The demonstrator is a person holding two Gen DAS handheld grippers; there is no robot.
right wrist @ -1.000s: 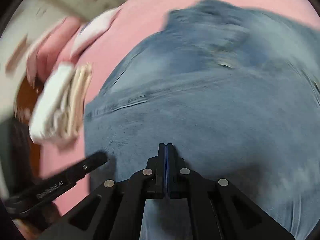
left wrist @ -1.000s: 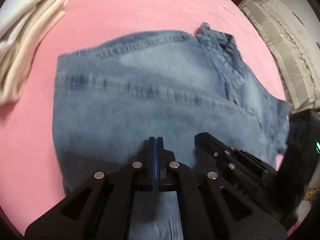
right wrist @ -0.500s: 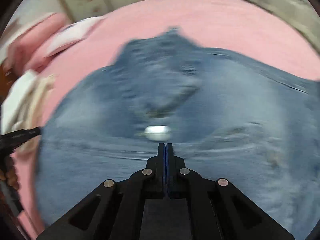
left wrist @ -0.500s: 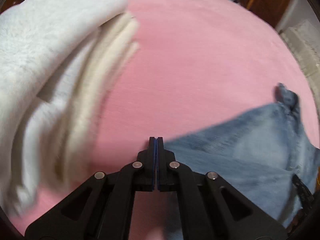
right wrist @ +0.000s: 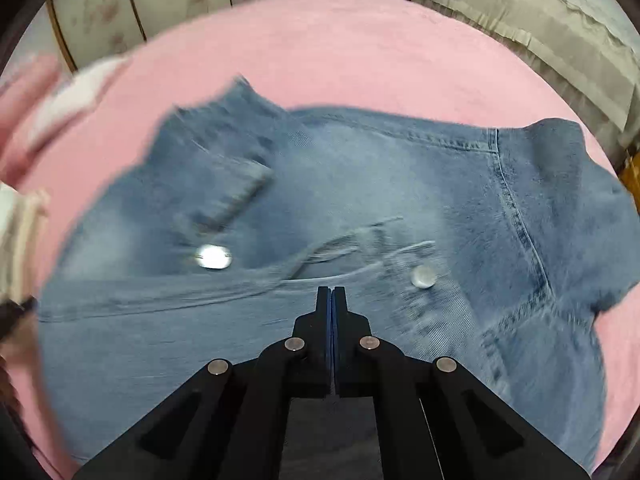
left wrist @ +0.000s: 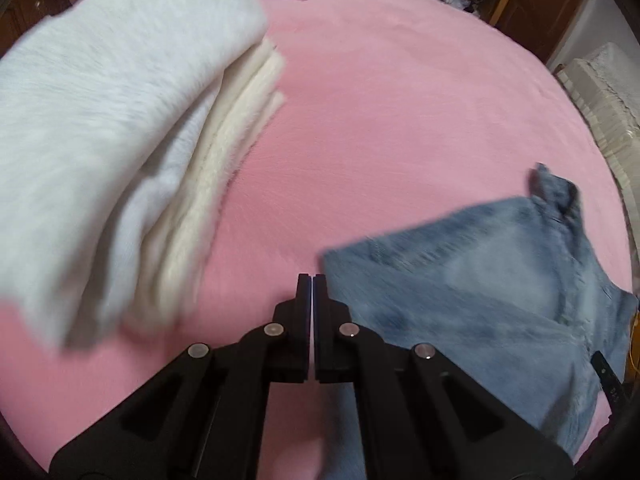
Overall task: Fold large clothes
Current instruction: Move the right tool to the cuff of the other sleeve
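The denim garment (left wrist: 500, 300) runs off the left wrist view at five o'clock, and the left gripper's (left wrist: 311, 280) black arms hide its near edge; whether the pads pinch any cloth cannot be told. The stack of folded whites (left wrist: 120, 140) is smeared by motion and cut off at nine o'clock, so its layers cannot be counted. In the right wrist view the garment (right wrist: 360, 184) is blurred toward nine o'clock; its collar (right wrist: 224, 120) and one button (right wrist: 213, 257) are streaks. The right gripper (right wrist: 331, 292) covers the cloth at six o'clock. A dark shape (right wrist: 16, 312) at eight o'clock is clipped and unreadable.
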